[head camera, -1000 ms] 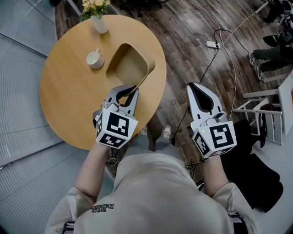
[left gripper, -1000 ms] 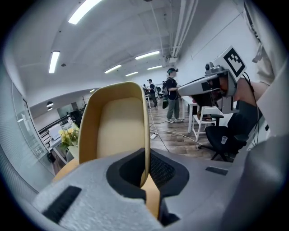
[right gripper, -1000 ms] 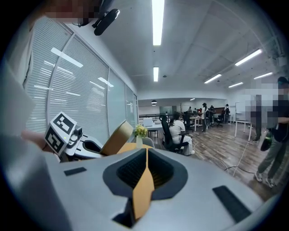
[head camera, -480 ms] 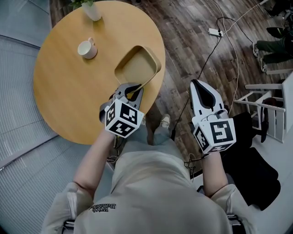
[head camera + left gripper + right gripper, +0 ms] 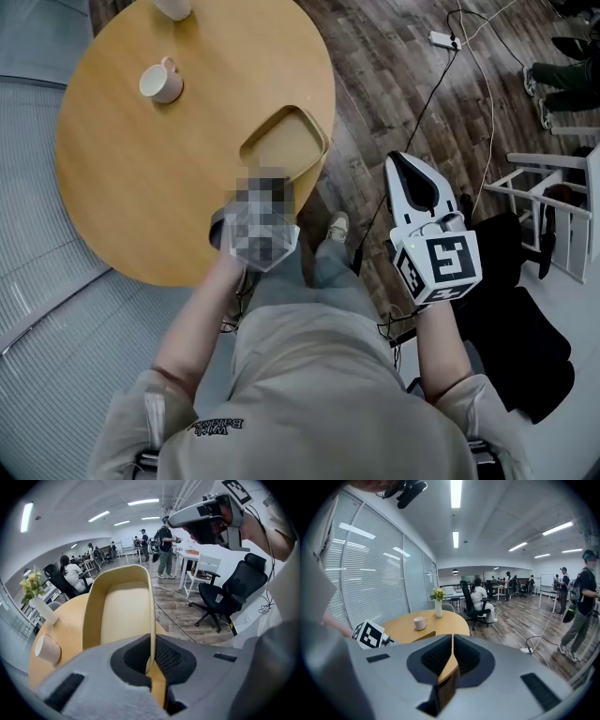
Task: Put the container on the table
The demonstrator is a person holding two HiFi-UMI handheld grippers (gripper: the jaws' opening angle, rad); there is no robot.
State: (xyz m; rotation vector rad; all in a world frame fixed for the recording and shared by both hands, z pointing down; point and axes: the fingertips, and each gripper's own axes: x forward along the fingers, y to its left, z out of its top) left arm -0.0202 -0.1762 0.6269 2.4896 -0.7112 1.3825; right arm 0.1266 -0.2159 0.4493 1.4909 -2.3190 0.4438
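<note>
**Spotter A:** Start at the counter's (image 5: 141, 187) far left. Your cup (image 5: 159, 82) stands well apart from the work, so it's no worry. The vase (image 5: 43, 611) beyond it is cut off at the head view's top. The trouble is the container (image 5: 284, 142), which lies right at the counter's near right edge with little margin beside it.

**Spotter B:** Agreed. Your left claw (image 5: 151, 660) is clamped on the container's thin near wall, one jaw inside and one outside. If you let go while part of the base overhangs that edge, I'd expect it to tip onto the floor. A pinch on a single wall may also let it swing or slip.

**Spotter A:** You can't confirm contact either. No view tells whether the base rests on the counter or hangs just above it.

**Spotter B:** The head view doesn't show your left claw clearly, so trust its own camera.

**Spotter A:** Over on the right, your right claw (image 5: 451, 656) is closed on nothing and hangs over the floor, apart from the counter. A cable (image 5: 412, 122) runs across the floor near it, so mind your feet.
</note>
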